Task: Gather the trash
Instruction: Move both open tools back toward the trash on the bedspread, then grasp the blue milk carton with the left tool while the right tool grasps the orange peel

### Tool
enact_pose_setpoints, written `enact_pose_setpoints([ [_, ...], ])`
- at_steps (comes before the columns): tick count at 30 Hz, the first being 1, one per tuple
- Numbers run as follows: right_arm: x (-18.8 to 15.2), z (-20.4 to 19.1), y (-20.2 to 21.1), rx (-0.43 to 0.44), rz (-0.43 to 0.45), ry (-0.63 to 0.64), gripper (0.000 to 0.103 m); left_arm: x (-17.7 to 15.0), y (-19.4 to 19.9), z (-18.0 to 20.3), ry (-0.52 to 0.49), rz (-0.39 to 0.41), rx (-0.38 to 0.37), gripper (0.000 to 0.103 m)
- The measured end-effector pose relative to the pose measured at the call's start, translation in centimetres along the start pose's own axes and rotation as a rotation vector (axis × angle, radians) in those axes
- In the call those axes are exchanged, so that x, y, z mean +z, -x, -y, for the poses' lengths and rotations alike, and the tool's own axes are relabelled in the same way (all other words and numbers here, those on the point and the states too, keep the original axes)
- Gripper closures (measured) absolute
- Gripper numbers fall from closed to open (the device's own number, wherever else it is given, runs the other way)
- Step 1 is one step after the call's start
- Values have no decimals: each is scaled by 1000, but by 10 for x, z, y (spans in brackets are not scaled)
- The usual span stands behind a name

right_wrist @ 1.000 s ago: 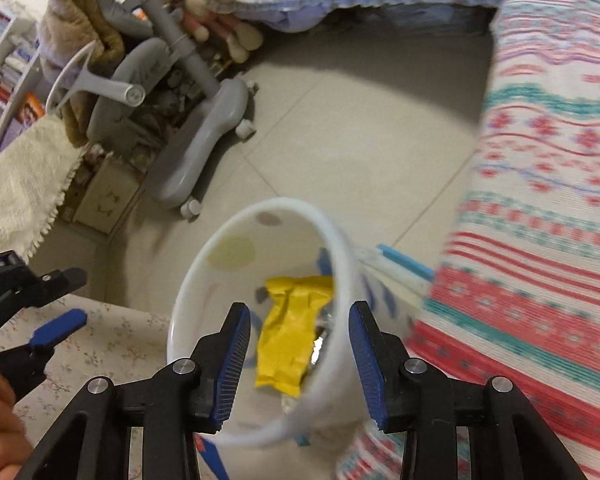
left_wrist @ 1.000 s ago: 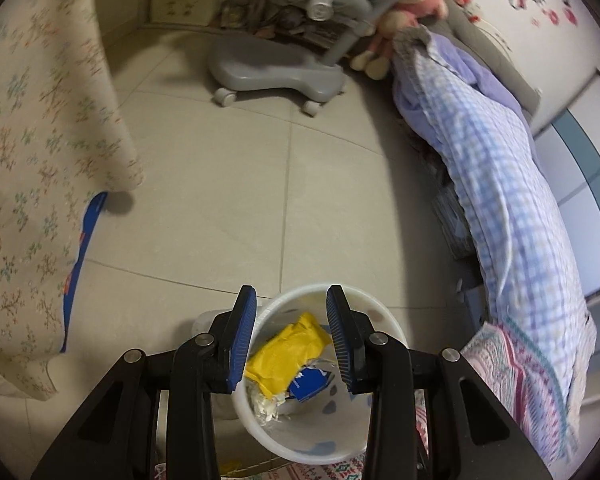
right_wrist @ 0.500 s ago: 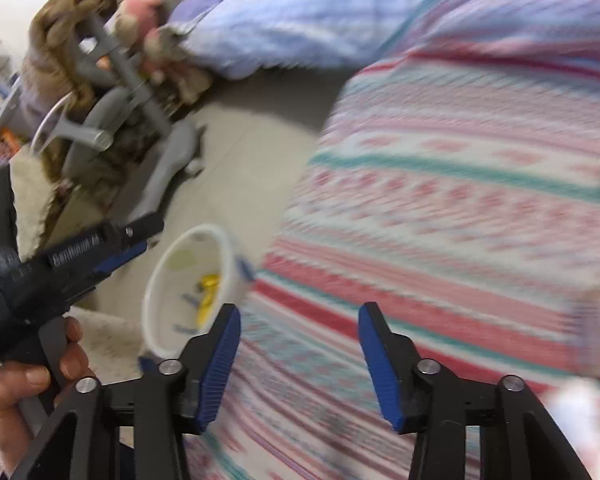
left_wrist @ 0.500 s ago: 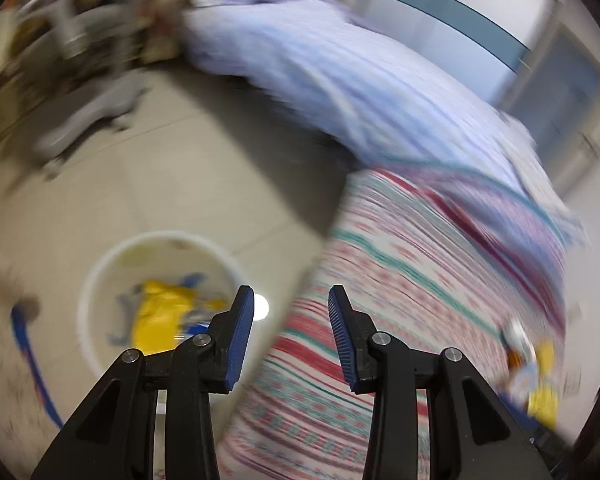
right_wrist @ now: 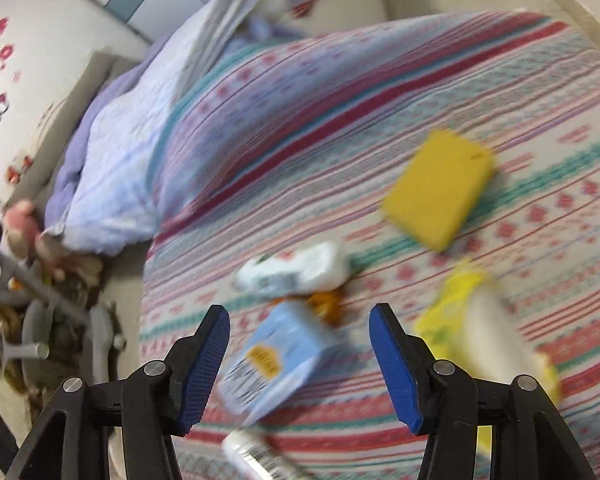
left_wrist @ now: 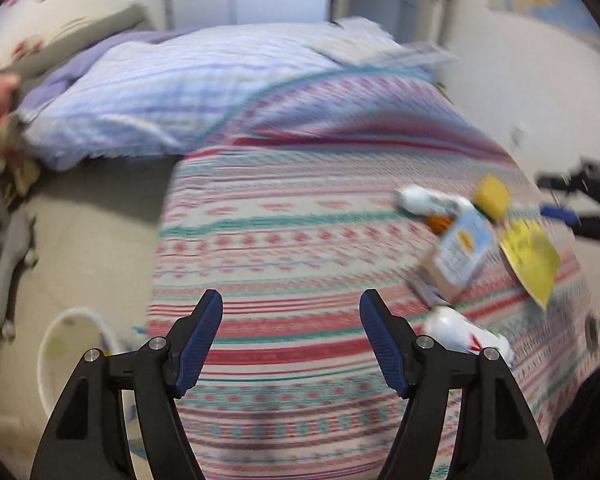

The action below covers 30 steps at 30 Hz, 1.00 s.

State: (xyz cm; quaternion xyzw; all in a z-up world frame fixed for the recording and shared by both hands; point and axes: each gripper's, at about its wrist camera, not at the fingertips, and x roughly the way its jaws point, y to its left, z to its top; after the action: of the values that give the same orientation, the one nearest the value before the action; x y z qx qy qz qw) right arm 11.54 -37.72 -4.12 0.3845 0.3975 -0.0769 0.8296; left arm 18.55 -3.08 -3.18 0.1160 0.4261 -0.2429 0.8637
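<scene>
Trash lies on the striped bedspread [left_wrist: 284, 240]: a light blue carton [right_wrist: 276, 364], a white wrapper [right_wrist: 296, 270], a yellow sponge-like block [right_wrist: 440, 188], a yellow bag [right_wrist: 460, 312] and a white bottle [right_wrist: 256, 458]. My right gripper [right_wrist: 300, 368] is open just above the blue carton, which shows between its fingers. My left gripper [left_wrist: 291, 344] is open over bare bedspread, left of the same pile: carton [left_wrist: 458, 256], yellow bag [left_wrist: 532, 256], white bottle [left_wrist: 464, 332]. The white bin [left_wrist: 56, 344] stands on the floor at lower left.
A pale blue checked duvet [left_wrist: 172, 80] is heaped at the head of the bed. A grey chair base [left_wrist: 12, 256] and stuffed toys [right_wrist: 24, 232] sit on the tiled floor beside the bed. The other gripper's black body [left_wrist: 588, 188] shows at the right edge.
Both grippers have swung away from the bin on the floor up over the bed, and their jaws have opened wider. The trash pile has come into view.
</scene>
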Motion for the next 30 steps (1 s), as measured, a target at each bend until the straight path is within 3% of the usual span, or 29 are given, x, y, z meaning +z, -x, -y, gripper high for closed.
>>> enact_pose_setpoints([
  [6,6,16,-14,22,-89,-67,39,8,-16,80,-197,-6,-66,29],
  [10,13,31,-16,28,-99,-111,39,16,-34,128,-340,-41,-58,29],
  [12,16,36,-14,41,-92,-127,39,24,-47,144,-368,-68,-71,29],
  [15,20,40,-10,54,-85,-127,39,32,-77,165,-415,-169,-107,29],
  [17,19,41,-9,31,-89,-109,39,34,-99,178,-455,-217,-62,24],
  [19,19,41,-11,21,-100,-98,39,35,-109,186,-493,-216,7,23],
  [21,19,39,-13,29,-107,-86,39,37,-115,183,-481,-238,-5,31],
  [30,15,13,-32,-11,-131,36,39,48,-93,102,-197,-213,-131,39],
])
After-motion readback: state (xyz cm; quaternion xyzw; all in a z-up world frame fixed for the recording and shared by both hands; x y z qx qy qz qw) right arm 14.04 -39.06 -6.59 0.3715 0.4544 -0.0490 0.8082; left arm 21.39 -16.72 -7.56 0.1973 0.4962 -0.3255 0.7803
